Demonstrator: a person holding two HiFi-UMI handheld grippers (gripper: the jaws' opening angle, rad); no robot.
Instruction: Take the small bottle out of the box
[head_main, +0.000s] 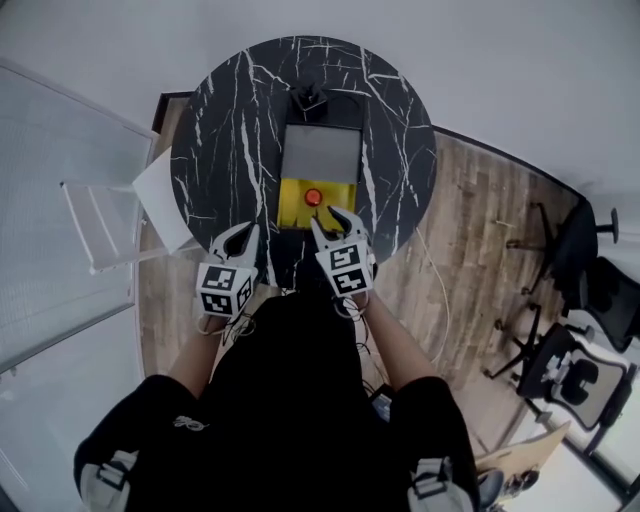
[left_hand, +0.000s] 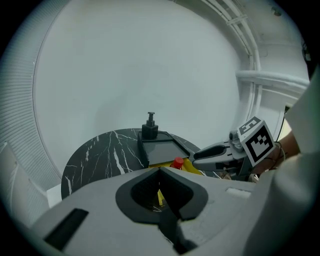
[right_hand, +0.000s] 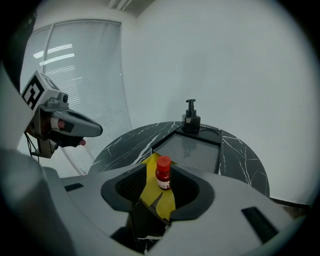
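Note:
A small red bottle (head_main: 313, 197) with a red cap stands upright on the yellow part of the open box (head_main: 288, 208). The box's grey half (head_main: 320, 153) lies flat beyond it. My right gripper (head_main: 335, 220) is open just in front of the bottle. In the right gripper view the bottle (right_hand: 163, 172) shows in the gap between the jaws of that gripper (right_hand: 159, 169), and the pads stay off it. My left gripper (head_main: 248, 232) hovers at the table's near edge, left of the box, jaw tips together and empty (left_hand: 160, 172). The bottle cap (left_hand: 177, 163) peeks over it.
The box lies on a round black marble table (head_main: 220, 130). A black pump dispenser (head_main: 308, 100) stands at the box's far end. A white chair (head_main: 100, 225) is left of the table and office chairs (head_main: 580, 370) stand far right on the wooden floor.

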